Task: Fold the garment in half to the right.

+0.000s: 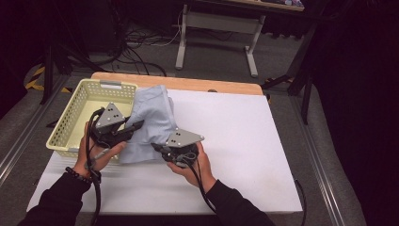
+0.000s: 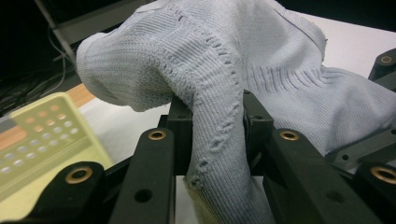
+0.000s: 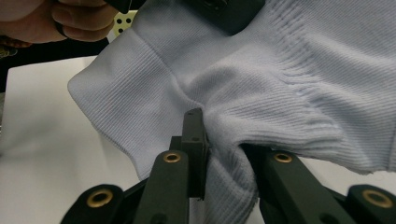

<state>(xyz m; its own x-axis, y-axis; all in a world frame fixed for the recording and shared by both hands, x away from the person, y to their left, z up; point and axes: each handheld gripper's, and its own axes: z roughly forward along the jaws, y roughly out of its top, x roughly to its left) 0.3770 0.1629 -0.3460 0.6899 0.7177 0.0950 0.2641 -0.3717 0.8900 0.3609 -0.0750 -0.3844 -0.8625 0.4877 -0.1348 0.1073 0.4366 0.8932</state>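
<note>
A pale blue knitted garment (image 1: 151, 117) hangs bunched between my two grippers, held up above the white table top (image 1: 226, 141) by the right rim of the yellow basket (image 1: 80, 106). My left gripper (image 1: 138, 125) is shut on a fold of the knit (image 2: 219, 126); the cloth runs down between its black jaws. My right gripper (image 1: 157, 148) is shut on a ribbed fold of the garment (image 3: 224, 135) near its lower edge. In the right gripper view a hand (image 3: 70, 18) and the other gripper's black body sit above the cloth.
The perforated yellow basket sits at the table's left edge, partly over it. A wooden strip (image 1: 188, 84) runs along the far edge. Beyond it stand a white table frame (image 1: 214, 33) and floor cables (image 1: 136, 52). Bare white surface lies to the right.
</note>
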